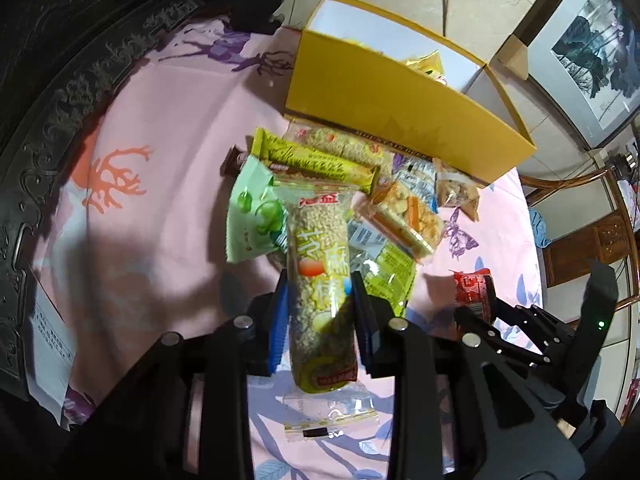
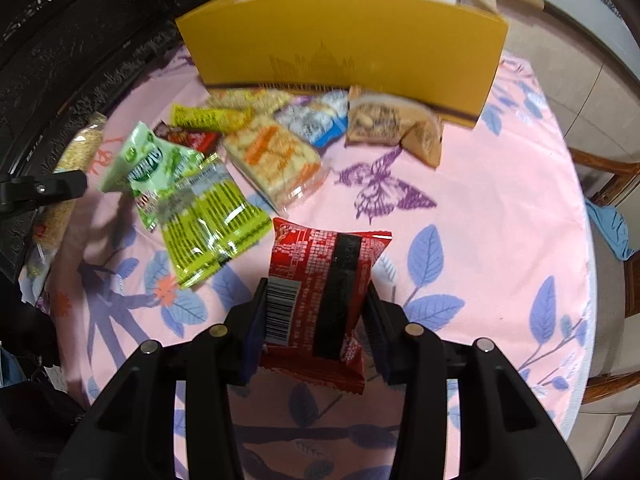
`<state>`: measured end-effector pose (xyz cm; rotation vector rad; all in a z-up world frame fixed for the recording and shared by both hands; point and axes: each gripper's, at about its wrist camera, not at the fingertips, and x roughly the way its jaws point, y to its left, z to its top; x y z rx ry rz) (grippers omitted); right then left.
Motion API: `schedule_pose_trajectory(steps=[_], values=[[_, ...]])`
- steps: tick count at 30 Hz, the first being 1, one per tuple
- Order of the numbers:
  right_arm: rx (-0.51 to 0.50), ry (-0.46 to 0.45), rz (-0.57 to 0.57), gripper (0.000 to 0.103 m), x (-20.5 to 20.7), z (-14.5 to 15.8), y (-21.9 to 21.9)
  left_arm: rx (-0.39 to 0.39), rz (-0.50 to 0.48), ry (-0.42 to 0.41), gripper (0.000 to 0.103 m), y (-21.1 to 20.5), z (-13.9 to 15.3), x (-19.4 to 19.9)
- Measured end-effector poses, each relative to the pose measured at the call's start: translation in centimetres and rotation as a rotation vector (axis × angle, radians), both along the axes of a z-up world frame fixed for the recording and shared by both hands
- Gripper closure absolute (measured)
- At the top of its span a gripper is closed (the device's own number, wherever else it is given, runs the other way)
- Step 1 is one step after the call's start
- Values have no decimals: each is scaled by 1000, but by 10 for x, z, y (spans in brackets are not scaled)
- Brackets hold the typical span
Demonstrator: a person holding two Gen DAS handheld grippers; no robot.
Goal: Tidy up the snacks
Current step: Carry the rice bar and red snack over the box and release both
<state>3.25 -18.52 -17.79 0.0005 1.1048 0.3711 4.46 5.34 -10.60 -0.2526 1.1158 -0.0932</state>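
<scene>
Left gripper (image 1: 320,312) clamps puffed-rice bar (image 1: 320,280); right gripper (image 2: 316,320) clamps red packet (image 2: 320,284), both narrow.

We see a matt pink printed cloth (image 2: 492,200) under glossy plastic wrappers, among them a clear rice-bar sleeve (image 1: 320,280) and a shiny red packet (image 2: 320,292), beside a smooth matt yellow cardboard box (image 2: 344,44), dark carved wood (image 1: 60,92) and matt black plastic grippers (image 2: 314,320).
</scene>
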Motion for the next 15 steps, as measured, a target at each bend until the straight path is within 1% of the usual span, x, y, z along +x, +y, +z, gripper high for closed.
schedule_pose_trajectory(steps=[5, 8, 12, 15], values=[[28, -57, -28, 58, 13, 30, -6, -16, -25, -53, 74, -9, 24, 23], [49, -111, -40, 58, 30, 57, -6, -21, -44, -93, 74, -18, 41, 44], [63, -194, -47, 58, 60, 100, -6, -5, -69, -142, 74, -30, 61, 71], [64, -231, -53, 58, 82, 121, -5, -1, -75, -171, 74, -36, 76, 95]])
